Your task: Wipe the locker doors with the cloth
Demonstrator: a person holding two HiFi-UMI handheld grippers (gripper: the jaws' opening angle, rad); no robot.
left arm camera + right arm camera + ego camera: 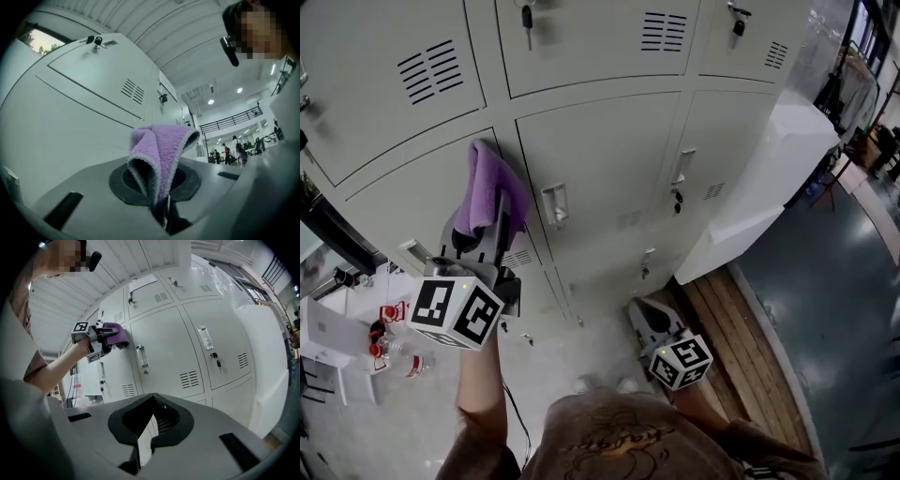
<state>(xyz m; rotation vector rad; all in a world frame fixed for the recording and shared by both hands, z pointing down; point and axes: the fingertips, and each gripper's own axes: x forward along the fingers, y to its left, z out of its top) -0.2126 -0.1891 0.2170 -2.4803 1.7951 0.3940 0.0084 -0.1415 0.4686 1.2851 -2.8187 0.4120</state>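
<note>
left gripper (490, 214): fingers clenched on the purple cloth (485, 183) | cloth: raised at a grey locker door (609, 159), left of its recessed handle (554, 203) | right gripper (642, 314): fingers closed together on nothing, held low, well apart from the cloth

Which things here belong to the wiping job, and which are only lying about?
Job: purple cloth, left gripper shut on it, locker doors.
Lying about: bottles on the floor, wooden boards, and the right gripper, shut and idle.
</note>
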